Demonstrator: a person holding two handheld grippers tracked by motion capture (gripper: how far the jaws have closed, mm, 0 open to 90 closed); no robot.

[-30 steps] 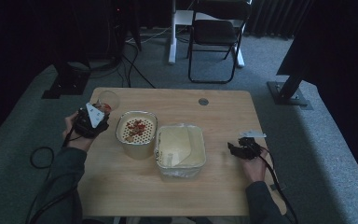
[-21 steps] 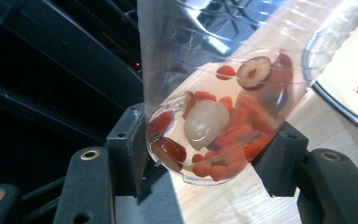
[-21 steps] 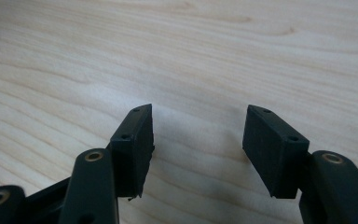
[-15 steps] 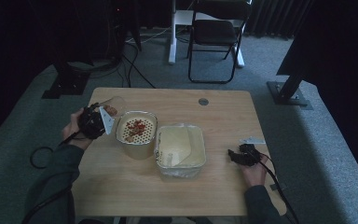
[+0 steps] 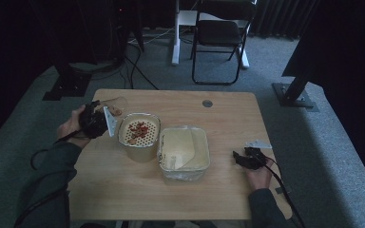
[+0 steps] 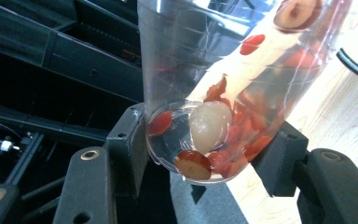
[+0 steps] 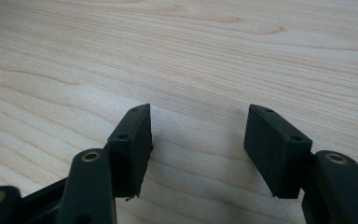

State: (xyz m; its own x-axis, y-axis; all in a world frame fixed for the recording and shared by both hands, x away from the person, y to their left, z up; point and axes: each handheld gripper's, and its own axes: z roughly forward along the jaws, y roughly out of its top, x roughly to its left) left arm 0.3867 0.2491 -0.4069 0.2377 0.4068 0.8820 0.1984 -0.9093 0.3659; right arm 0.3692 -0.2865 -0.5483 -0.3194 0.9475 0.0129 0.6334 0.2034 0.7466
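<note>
High view: wooden table [image 5: 180, 199] with a person's forearms coming in from the near edge. Left gripper [image 5: 94, 122] held at the table's left side, gripping a clear plastic cup [image 5: 114, 105] tipped on its side, its mouth toward the metal pot [image 5: 139, 137]. Pot has a perforated insert with red and pale fruit pieces [image 5: 138, 130] lying on it. Just to the pot's right, touching or nearly so, a clear plastic container [image 5: 184, 152] with cream-coloured contents. Right gripper [image 5: 246, 158] rests low at the table's right side, well apart from both vessels, nothing between its jaws

Left gripper view: the two black jaws clamp the base end of the clear plastic cup [image 6: 223, 93], pads pressed on either wall. Cup lies tilted; inside, red fruit slices, small red berries and one pale round fruit [image 6: 209, 126] gathered near the base, more pieces farther up the wall. Table surface at right

Right gripper view: jaws stand apart, empty, pointing at bare wood grain [image 7: 214, 51]; pads close to the tabletop
</note>
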